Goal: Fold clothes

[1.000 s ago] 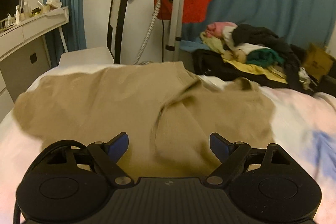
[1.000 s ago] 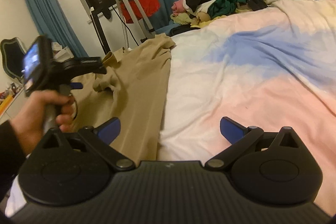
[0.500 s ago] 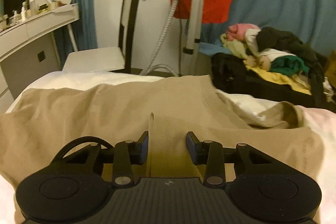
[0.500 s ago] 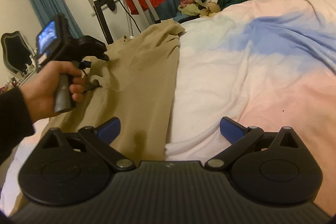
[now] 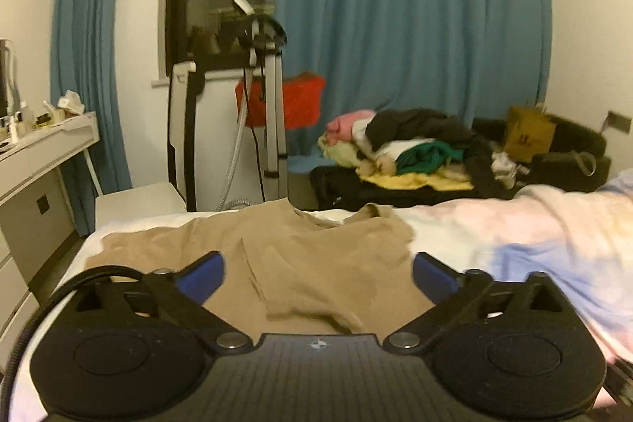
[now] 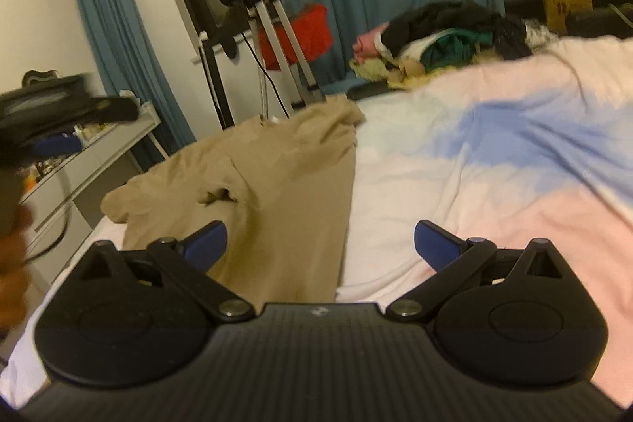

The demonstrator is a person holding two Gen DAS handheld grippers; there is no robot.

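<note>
A tan garment [image 5: 308,263] lies spread on the left part of the bed, with a fold of cloth laid over its middle; it also shows in the right wrist view as the tan garment [image 6: 277,192]. My left gripper [image 5: 316,273] hangs open above its near part, nothing between the blue pads. My right gripper [image 6: 320,244] is open over the garment's right edge, where it meets the bedsheet [image 6: 494,176]. The left gripper [image 6: 51,145] appears blurred at the far left of the right wrist view, held by a hand [image 6: 16,256].
A heap of mixed clothes [image 5: 415,153] sits beyond the bed's far edge, by a brown paper bag [image 5: 528,135]. A garment steamer stand [image 5: 269,97] and a red item [image 5: 292,101] stand by blue curtains. A white dresser [image 5: 35,165] is left of the bed.
The left gripper, shut on a ridge of the tan garment half a second ago, has opened and pulled back and up; the fold now lies flat. The right gripper stays open.
</note>
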